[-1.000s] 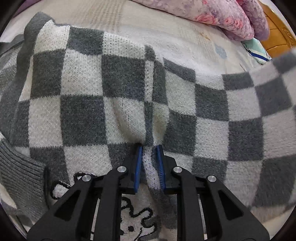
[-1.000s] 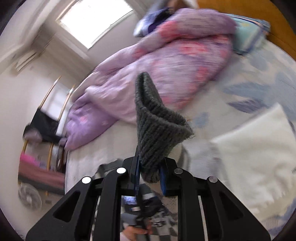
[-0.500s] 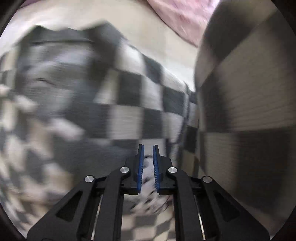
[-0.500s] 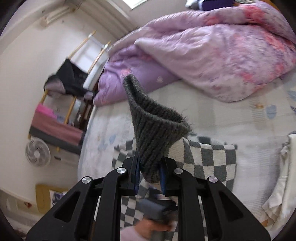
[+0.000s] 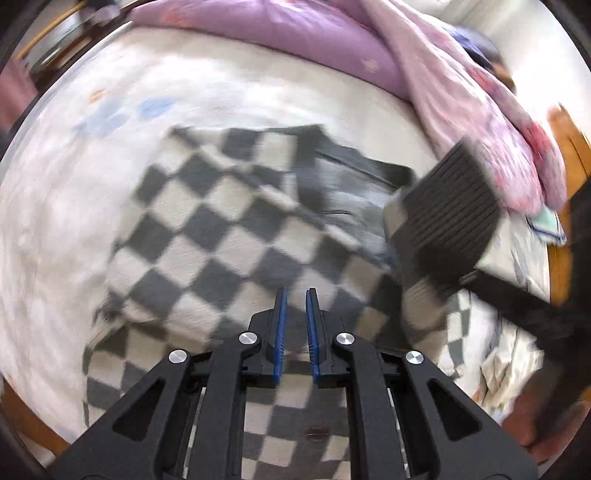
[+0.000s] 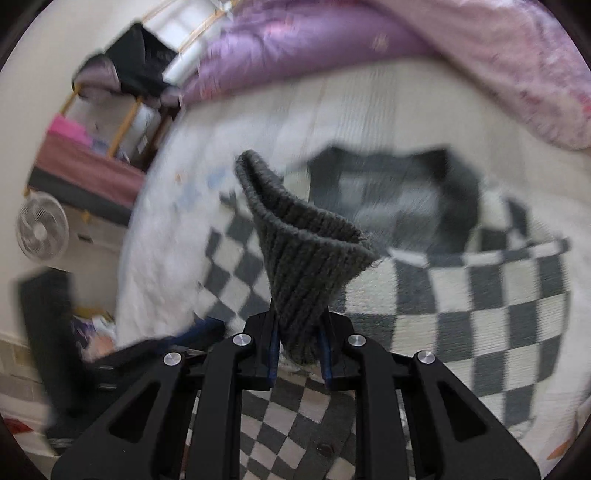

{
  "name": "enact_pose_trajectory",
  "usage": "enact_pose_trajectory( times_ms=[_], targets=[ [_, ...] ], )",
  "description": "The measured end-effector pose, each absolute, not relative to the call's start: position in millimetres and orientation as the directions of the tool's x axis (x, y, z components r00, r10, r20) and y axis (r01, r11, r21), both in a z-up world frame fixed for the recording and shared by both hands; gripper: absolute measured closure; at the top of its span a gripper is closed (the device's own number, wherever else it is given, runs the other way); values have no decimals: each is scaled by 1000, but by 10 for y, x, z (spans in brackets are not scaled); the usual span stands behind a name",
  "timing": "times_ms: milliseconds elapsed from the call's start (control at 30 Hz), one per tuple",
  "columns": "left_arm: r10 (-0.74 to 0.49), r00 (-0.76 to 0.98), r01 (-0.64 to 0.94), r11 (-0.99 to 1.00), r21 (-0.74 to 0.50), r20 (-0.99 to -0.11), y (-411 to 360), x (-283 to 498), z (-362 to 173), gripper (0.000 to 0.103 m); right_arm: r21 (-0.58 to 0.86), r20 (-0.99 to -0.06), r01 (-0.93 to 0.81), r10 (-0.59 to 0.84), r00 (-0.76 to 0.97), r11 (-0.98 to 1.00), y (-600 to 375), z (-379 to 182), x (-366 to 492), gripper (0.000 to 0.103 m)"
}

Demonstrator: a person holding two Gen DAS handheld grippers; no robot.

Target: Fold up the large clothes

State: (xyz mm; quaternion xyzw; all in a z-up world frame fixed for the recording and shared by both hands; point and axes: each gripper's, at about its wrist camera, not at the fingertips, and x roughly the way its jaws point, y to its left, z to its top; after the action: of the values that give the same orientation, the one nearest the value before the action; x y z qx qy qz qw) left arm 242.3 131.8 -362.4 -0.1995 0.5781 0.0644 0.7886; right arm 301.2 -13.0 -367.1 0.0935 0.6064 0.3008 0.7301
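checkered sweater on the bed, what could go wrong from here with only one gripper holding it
1. The right gripper pinches only the grey ribbed cuff of the checkered sweater; a hard pull might stretch the knit or let it slip out.
2. The left gripper hangs above the sweater with nothing between its pads, so the body could drag and bunch as the sleeve moves.
3. The purple duvet lies close behind and could catch the fold.

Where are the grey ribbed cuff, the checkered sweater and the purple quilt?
grey ribbed cuff (image 6: 306, 258): right wrist view, on its ribbed knit.
checkered sweater (image 5: 221, 236): left wrist view, on its checked body.
purple quilt (image 5: 295, 33): left wrist view, on its plain purple side.
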Motion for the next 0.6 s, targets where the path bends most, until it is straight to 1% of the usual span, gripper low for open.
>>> enact_pose_trajectory(
  times_ms=[33, 67, 100, 133, 167, 200, 233, 267, 300, 333, 400, 433, 467, 500, 533, 567, 600],
  targets=[
    [-126, 321, -367, 897, -246, -939, 1447, 2333, -3678, 91, 526, -824, -316, 565, 42, 790, -48, -3838, 2994, 67],
    [-122, 312, -396, 885, -246, -942, 1521, 2281, -3721, 88, 558, -811, -299, 585, 4, 774, -5, -3946, 2983, 55],
    [-124, 296, -430, 868, -248, -947, 1635, 2217, -3784, 78, 601, -790, -263, 612, -48, 755, 15, -4074, 2975, 30],
    [-130, 287, -453, 854, -254, -949, 1669, 2199, -3814, 73, 628, -775, -201, 626, -83, 752, -26, -4189, 2958, 23],
    [-135, 285, -476, 840, -262, -949, 1730, 2144, -3848, 71, 640, -768, -161, 635, -89, 751, -78, -4213, 2950, 23],
    [-138, 287, -490, 829, -269, -948, 1768, 2093, -3862, 61, 655, -756, -120, 648, -92, 746, -179, -4231, 2944, 21],
    [-143, 291, -509, 814, -280, -946, 1806, 2032, -3871, 47, 670, -742, -85, 664, -91, 737, -317, -4227, 2945, 18],
    [-151, 295, -518, 804, -291, -943, 1795, 2017, -3876, 42, 672, -740, -65, 667, -85, 738, -421, -4209, 2946, 17],
    [-169, 300, -521, 796, -309, -939, 1783, 2045, -3917, 37, 659, -752, -49, 656, -71, 750, -570, -4171, 2960, 15],
    [-182, 303, -518, 793, -322, -936, 1751, 2076, -3936, 34, 624, -782, -40, 622, -42, 781, -799, -4135, 2970, 15],
    [-191, 305, -503, 800, -328, -933, 1610, 2219, -4006, 34, 539, -841, -50, 541, 16, 841, -1101, -4084, 2939, 15],
    [-198, 304, -487, 809, -330, -932, 1542, 2292, -4026, 35, 478, -876, -62, 481, 45, 876, -1307, -4060, 2928, 18],
    [-209, 301, -464, 820, -335, -930, 1474, 2359, -4054, 36, 431, -898, -71, 435, 63, 900, -1438, -4047, 2924, 23],
    [-217, 294, -440, 833, -334, -931, 1412, 2432, -4095, 36, 360, -927, -68, 365, 85, 930, -1627, -4046, 2912, 37],
    [-218, 279, -405, 857, -320, -935, 1295, 2525, -4137, 36, 260, -960, -37, 262, 100, 965, -1853, -4065, 2899, 47],
    [-209, 262, -371, 880, -298, -942, 1193, 2594, -4182, 36, 214, -972, -13, 214, 102, 977, -1983, -4091, 2893, 50],
    [-184, 237, -332, 907, -258, -954, 1062, 2678, -4248, 36, 196, -975, 12, 194, 105, 981, -2124, -4120, 2882, 56]
  ],
)
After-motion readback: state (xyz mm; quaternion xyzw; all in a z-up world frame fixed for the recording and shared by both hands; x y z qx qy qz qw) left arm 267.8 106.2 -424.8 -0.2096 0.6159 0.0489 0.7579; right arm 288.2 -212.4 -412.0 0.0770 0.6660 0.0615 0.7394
